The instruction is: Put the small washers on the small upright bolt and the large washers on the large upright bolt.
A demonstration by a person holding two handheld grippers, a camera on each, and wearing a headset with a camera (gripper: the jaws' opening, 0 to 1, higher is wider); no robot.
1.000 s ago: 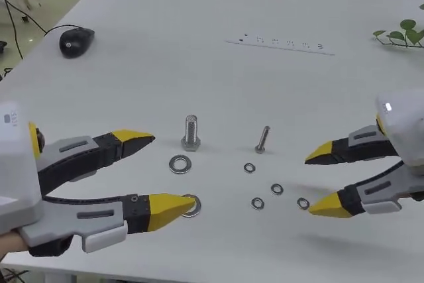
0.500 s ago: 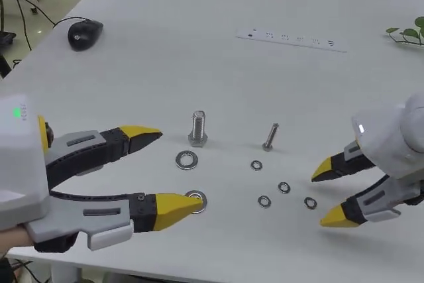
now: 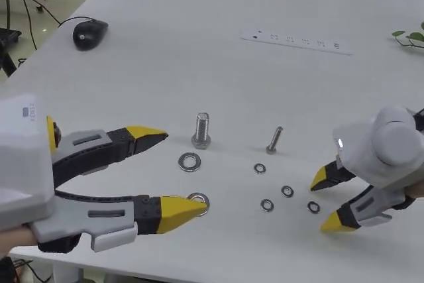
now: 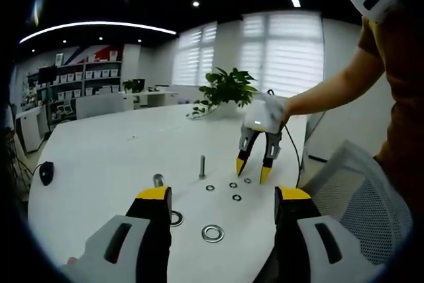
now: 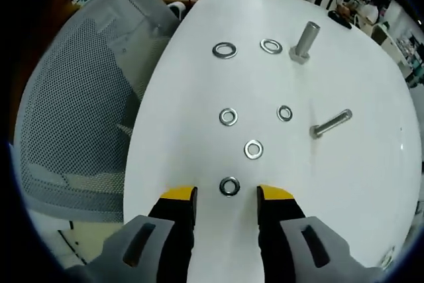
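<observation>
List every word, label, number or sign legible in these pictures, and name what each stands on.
No text here can be read.
White strip on the table: a row of small dark marks, too small to read.
Far wall in the left gripper view: a coloured graphic, too blurred to tell any letters.
Mouse, bolts and washers: no markings can be made out.

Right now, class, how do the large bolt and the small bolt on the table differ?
The large bolt is thick with a broad hex head; the small bolt is thin with a small head. The large bolt stands by two large washers, the small bolt by four small washers. Both are silvery, stand head-down and carry no washer.
</observation>
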